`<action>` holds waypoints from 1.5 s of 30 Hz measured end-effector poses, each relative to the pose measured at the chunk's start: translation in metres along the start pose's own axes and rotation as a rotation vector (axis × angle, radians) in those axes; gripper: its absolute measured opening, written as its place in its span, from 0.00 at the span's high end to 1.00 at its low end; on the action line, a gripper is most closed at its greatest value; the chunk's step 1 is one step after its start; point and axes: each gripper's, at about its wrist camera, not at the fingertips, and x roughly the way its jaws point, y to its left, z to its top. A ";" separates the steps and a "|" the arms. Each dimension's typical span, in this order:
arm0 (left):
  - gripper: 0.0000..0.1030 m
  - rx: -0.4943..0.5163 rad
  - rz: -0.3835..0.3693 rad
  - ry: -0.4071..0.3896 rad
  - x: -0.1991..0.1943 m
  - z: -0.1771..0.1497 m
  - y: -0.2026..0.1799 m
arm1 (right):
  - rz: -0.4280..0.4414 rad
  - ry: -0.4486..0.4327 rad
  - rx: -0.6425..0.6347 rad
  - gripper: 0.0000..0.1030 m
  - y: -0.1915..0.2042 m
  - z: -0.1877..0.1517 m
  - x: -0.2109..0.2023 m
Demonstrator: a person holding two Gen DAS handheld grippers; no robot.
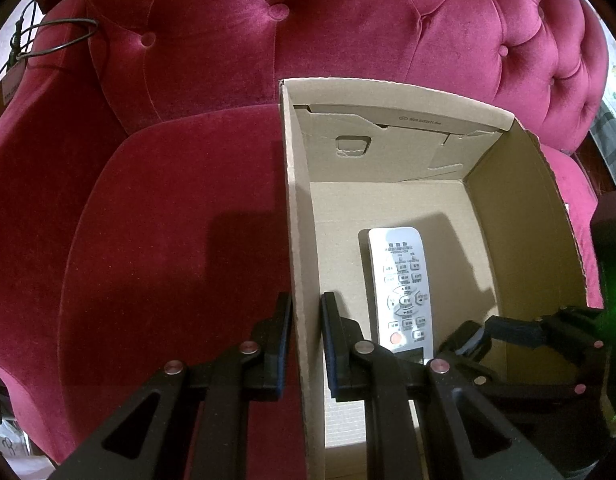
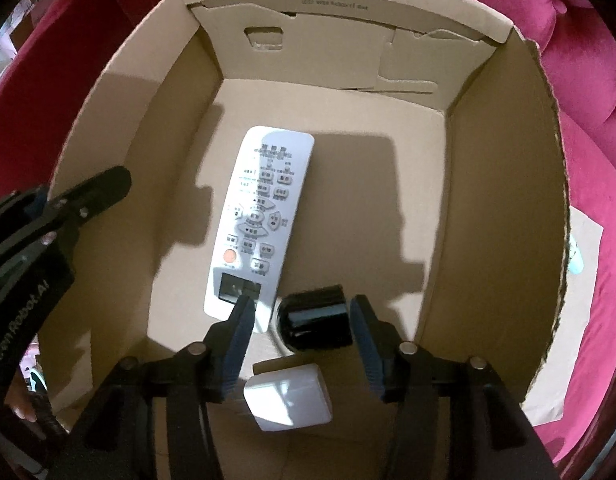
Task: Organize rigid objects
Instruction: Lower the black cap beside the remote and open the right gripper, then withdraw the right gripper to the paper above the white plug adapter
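L gripper (image 1: 307,344) open astride box wall (image 1: 298,264); R gripper (image 2: 304,344) open, fingers partly hiding remote (image 2: 264,208) w/ black cylinder (image 2: 314,318).

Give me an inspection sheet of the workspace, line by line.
Surface: crimson tufted velvet sofa seat; an open brown cardboard box sits on it.
Job's things: white rectangular remote control lies flat, buttons up, on the box floor; black glossy cylinder and white rounded plastic block near it.
Clutter: flat brown paper sheet beside the box, outside its right wall.
Grippers: left gripper open, straddling the box's left wall; right gripper open, its fingers either side of the cylinder, contact unclear.
Cables: thin black looped cable on the sofa arm.
Surroundings: mostly hidden by fisheye edges.
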 end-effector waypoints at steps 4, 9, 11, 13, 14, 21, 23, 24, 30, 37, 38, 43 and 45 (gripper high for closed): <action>0.85 0.000 0.000 0.000 0.000 0.001 0.000 | 0.005 -0.015 -0.001 0.48 -0.002 0.000 -0.006; 0.85 0.002 0.001 0.001 0.001 0.001 0.000 | 0.013 -0.033 -0.011 0.48 0.000 -0.002 -0.020; 0.85 0.003 0.002 0.001 0.001 0.002 0.000 | 0.003 -0.048 -0.018 0.48 0.000 -0.003 -0.025; 0.85 0.002 0.000 0.001 0.000 0.002 0.000 | -0.008 -0.060 -0.020 0.48 -0.001 -0.004 -0.030; 0.85 0.002 0.000 0.001 0.000 0.001 0.000 | -0.008 -0.067 -0.017 0.48 -0.003 -0.004 -0.033; 0.85 0.003 0.000 0.000 0.000 0.001 0.001 | -0.023 -0.111 -0.002 0.42 -0.011 -0.002 -0.061; 0.85 0.003 0.000 0.000 0.000 0.001 0.001 | -0.035 -0.121 -0.005 0.40 -0.014 -0.002 -0.066; 0.85 0.004 0.000 0.000 0.000 0.001 0.001 | -0.035 -0.124 -0.002 0.39 -0.015 -0.002 -0.068; 0.85 0.003 -0.001 0.001 0.001 0.002 0.001 | -0.044 -0.157 0.022 0.28 -0.032 -0.004 -0.087; 0.85 0.001 -0.003 0.002 0.000 0.002 0.002 | -0.027 -0.206 0.057 0.12 -0.045 -0.006 -0.110; 0.85 0.002 -0.003 0.002 0.000 0.002 0.003 | -0.029 -0.216 0.062 0.07 -0.048 -0.006 -0.114; 0.85 0.002 -0.002 0.002 0.000 0.002 0.003 | -0.040 -0.243 0.085 0.00 -0.063 -0.006 -0.128; 0.85 0.003 -0.001 0.002 0.000 0.002 0.002 | -0.053 -0.259 0.096 0.00 -0.070 -0.007 -0.133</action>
